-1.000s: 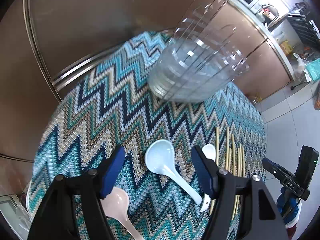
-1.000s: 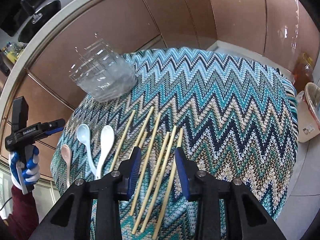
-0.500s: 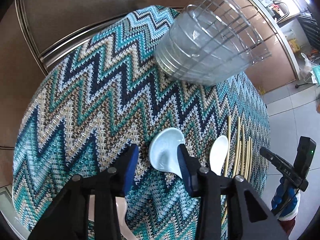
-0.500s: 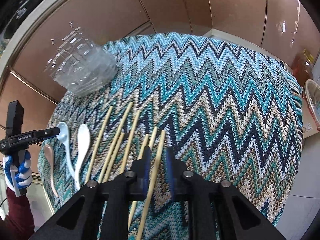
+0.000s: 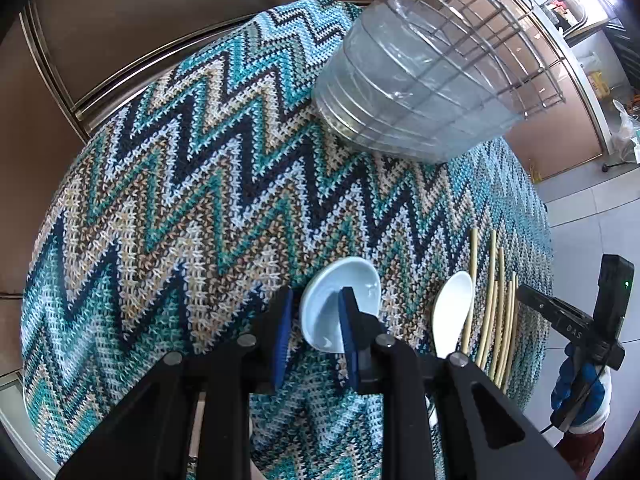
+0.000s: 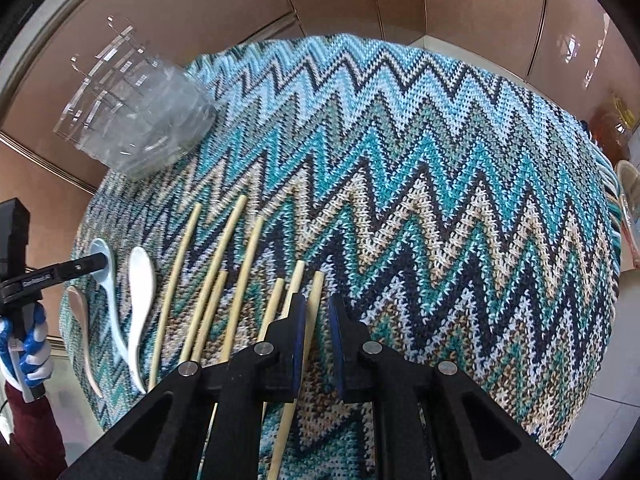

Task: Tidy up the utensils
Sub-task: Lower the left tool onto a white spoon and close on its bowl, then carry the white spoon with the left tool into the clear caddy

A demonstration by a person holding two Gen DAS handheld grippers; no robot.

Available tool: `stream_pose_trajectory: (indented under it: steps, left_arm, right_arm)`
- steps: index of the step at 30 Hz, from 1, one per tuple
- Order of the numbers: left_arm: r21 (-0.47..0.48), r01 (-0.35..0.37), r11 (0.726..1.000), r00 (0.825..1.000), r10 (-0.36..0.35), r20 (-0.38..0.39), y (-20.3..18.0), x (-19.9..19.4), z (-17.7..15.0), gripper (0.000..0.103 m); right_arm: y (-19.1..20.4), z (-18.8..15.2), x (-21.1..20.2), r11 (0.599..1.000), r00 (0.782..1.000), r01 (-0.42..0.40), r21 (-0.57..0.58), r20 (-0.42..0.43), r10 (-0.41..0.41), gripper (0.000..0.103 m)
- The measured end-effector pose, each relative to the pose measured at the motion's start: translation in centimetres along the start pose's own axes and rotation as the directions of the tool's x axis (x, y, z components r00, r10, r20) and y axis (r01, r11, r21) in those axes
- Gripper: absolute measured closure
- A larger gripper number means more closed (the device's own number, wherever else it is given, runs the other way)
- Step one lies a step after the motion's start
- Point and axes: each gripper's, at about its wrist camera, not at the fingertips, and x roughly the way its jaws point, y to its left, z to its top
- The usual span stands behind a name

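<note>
Before you: three spoons (image 6: 140,280), one pale blue, one white, one pink, seven bamboo chopsticks (image 6: 248,264), one clear utensil holder (image 6: 136,120), one zigzag cloth (image 6: 440,184).

Glossy brown cabinet panels (image 6: 460,4) back the zigzag-knit tablecloth (image 6: 440,200); pale floor tiles (image 5: 588,208) lie beyond.

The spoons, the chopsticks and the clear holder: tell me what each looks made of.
Light blue spoon and white spoon: glossy, smooth, probably glazed ceramic or melamine; highlights show on the bowls.
Chopsticks: pale yellow, matte, likely bamboo or wood.
Holder: see-through, ridged wall, probably clear plastic, with a wire rack above that looks like metal.
</note>
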Motion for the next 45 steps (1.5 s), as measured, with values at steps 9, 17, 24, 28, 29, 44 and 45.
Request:
stream_pose_trajectory:
  steps: [9,17,24,28,29,44,45]
  left_arm:
    - [0.025,-0.029,0.999,1.000,0.029,0.004,-0.4,0.6,0.5,0.088]
    - [0.040,-0.046,0.998,0.999,0.045,0.016,-1.1,0.8,0.5,0.094]
    - [0.059,-0.048,0.997,0.998,0.045,0.052,-1.6,-0.2,0.2,0.095]
    - [0.080,-0.046,0.996,0.993,0.037,0.109,-1.8,-2.1,-0.7,0.096]
    - [0.085,-0.045,0.995,0.992,0.034,0.124,-1.9,-2.7,-0.9,0.096]
    - [0.134,-0.113,0.984,0.932,0.059,0.358,-2.9,-13.8,-6.0,0.096]
    - [0.134,-0.111,0.985,0.928,0.055,0.369,-3.0,-14.4,-6.3,0.096]
  right_arm:
    - [0.8,1.1,1.3,0.999,0.999,0.030,-0.033,-0.033,-0.031,0.091]
    - [3.6,1.7,3.3,0.997,0.999,0.008,-0.081,-0.047,-0.012,0.093]
    - [2.6,0.1,1.4,0.996,0.999,-0.040,-0.085,-0.005,0.039,0.096]
    - [2.3,-0.9,-0.9,0.994,0.998,-0.047,-0.100,0.044,0.051,0.097]
    - [2.5,-1.2,-1.5,0.994,0.997,-0.046,-0.103,0.057,0.052,0.097]
    - [3.3,-9.3,-13.7,0.991,0.935,-0.034,-0.127,0.347,0.076,0.097]
    - [3.8,-9.6,-14.6,0.990,0.924,-0.037,-0.136,0.372,0.086,0.097]
